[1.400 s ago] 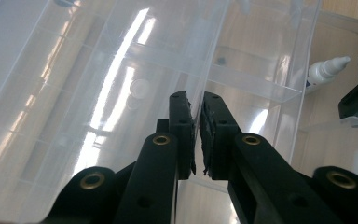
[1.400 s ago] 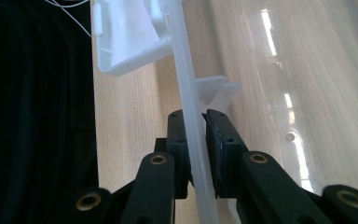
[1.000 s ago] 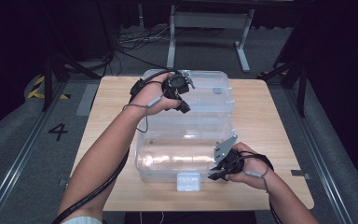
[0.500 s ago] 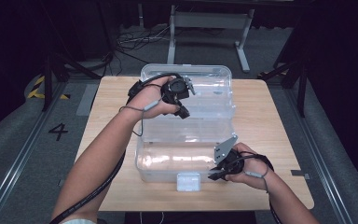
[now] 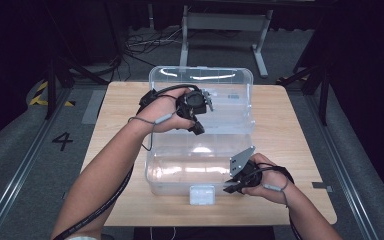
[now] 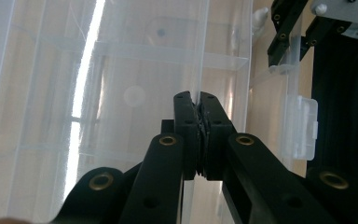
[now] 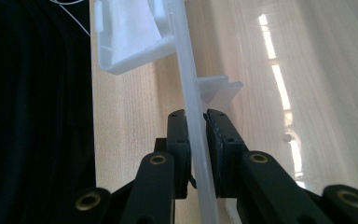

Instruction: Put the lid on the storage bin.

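Clear box [image 5: 200, 165] lying open on desk [image 5: 285, 125]. Lid [image 5: 202, 95] being pinched at edge by left gripper [image 5: 196, 120], fingers closed on it. Box front wall being clamped by right gripper [image 5: 232, 186]. Risk: thin slick plastic slipping out, lid dropping shut.

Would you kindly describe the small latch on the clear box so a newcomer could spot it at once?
On the wooden table stands an open clear plastic box. Midway along its near wall, facing the person, sits the latch, a small frosted white tab. It is the box's one cloudy part; everything around it is see-through.
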A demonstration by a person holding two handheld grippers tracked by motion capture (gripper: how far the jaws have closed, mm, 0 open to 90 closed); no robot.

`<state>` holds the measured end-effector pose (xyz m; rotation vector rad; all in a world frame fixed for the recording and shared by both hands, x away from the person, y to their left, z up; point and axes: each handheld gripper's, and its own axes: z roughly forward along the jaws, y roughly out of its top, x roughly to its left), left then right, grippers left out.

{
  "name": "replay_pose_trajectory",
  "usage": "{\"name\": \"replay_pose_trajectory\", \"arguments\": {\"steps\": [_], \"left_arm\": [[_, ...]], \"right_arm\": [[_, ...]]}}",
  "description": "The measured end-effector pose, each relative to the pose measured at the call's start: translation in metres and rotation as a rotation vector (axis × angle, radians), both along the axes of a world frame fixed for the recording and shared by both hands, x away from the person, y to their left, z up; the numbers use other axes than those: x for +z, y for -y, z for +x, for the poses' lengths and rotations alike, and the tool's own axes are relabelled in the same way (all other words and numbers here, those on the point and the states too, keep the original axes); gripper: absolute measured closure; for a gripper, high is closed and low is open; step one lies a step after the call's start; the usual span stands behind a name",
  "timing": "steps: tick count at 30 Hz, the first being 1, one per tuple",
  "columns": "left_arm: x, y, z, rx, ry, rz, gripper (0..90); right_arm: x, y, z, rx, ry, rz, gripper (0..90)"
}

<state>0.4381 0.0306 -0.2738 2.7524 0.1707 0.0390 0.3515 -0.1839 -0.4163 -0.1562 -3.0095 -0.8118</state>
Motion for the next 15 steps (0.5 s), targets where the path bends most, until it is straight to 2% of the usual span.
{"name": "replay_pose_trajectory", "arguments": {"steps": [15], "left_arm": [[-0.0021, 0.0036, -0.0094, -0.018, -0.033, 0.019, 87.9]], "right_arm": [[0.0006, -0.0009, -0.0025, -0.001, 0.015, -0.009, 79.5]]}}
